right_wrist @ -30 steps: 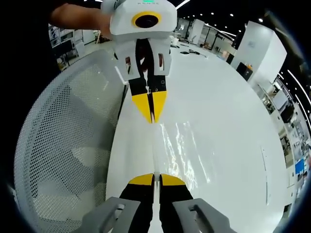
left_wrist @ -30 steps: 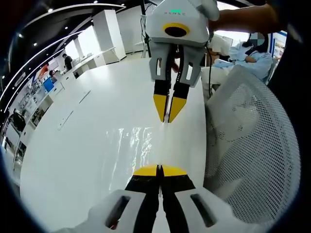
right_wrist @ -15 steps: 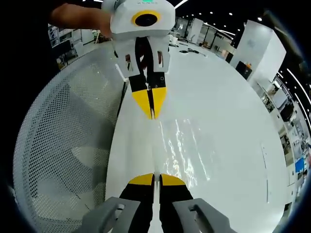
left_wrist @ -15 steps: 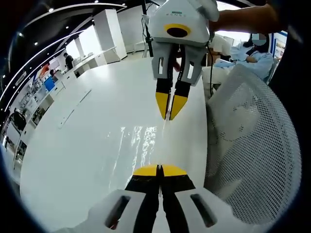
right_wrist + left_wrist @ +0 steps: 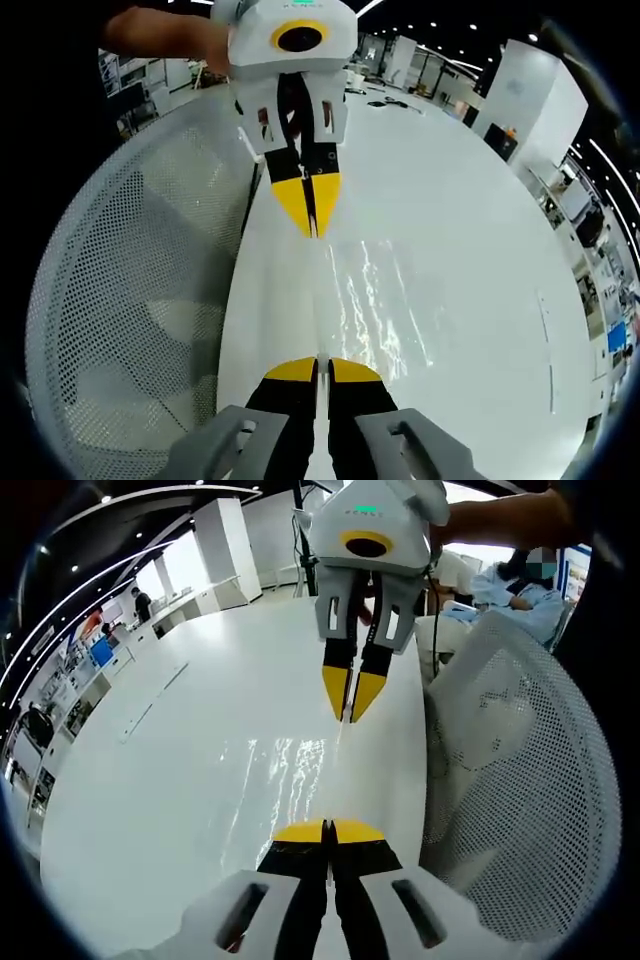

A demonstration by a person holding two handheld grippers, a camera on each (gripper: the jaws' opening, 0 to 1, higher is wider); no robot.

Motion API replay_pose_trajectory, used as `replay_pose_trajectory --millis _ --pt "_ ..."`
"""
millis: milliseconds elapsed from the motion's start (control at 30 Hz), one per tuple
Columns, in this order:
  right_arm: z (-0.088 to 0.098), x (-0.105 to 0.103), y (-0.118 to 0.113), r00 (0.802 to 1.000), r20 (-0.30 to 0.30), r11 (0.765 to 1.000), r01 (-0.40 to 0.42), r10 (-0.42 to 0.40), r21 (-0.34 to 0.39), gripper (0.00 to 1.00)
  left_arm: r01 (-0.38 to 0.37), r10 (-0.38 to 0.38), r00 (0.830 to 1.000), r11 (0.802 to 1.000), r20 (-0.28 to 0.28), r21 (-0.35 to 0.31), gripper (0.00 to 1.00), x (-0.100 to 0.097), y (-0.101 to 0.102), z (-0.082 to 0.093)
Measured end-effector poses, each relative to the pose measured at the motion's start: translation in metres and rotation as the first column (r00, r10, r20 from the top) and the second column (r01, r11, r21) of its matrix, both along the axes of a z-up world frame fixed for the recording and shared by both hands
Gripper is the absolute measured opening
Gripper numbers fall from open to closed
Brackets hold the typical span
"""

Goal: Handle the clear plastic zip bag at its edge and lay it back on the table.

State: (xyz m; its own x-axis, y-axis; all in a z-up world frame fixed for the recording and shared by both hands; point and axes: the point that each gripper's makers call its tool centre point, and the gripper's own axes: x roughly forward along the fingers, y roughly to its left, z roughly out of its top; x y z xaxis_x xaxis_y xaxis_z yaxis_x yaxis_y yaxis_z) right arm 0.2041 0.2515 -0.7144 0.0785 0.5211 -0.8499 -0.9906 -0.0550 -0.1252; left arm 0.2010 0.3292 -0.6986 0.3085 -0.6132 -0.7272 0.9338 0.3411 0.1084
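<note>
A clear plastic zip bag [image 5: 290,775] hangs stretched between my two grippers above the white table [image 5: 180,750], glinting with reflections. In the left gripper view my left gripper [image 5: 328,832] is shut on the bag's near edge, and the right gripper [image 5: 349,715] faces it from above, shut on the far edge. The right gripper view mirrors this: my right gripper [image 5: 318,370] pinches the bag [image 5: 385,300] at the bottom, and the left gripper [image 5: 312,232] clamps the opposite end. A hand holds each opposing gripper.
A white mesh chair back [image 5: 510,770] stands close beside the table's edge, on the left in the right gripper view [image 5: 120,290]. A person sits at the back right [image 5: 520,590]. Small items lie at the table's far end [image 5: 395,105].
The opposing gripper sits slightly farther up in both views, so the bag's edge is pulled a little tauter. Both grips hold.
</note>
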Motion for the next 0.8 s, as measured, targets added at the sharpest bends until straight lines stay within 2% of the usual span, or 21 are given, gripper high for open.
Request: replay_pose_trajectory --millis 800 --pt "-0.005 0.001 -0.011 1.0 -0.008 1.0 0.019 -0.019 -0.023 0.0 0.001 -0.001 1.0 1.0 0.002 0.014 0.0 0.0 0.003 -0.001"
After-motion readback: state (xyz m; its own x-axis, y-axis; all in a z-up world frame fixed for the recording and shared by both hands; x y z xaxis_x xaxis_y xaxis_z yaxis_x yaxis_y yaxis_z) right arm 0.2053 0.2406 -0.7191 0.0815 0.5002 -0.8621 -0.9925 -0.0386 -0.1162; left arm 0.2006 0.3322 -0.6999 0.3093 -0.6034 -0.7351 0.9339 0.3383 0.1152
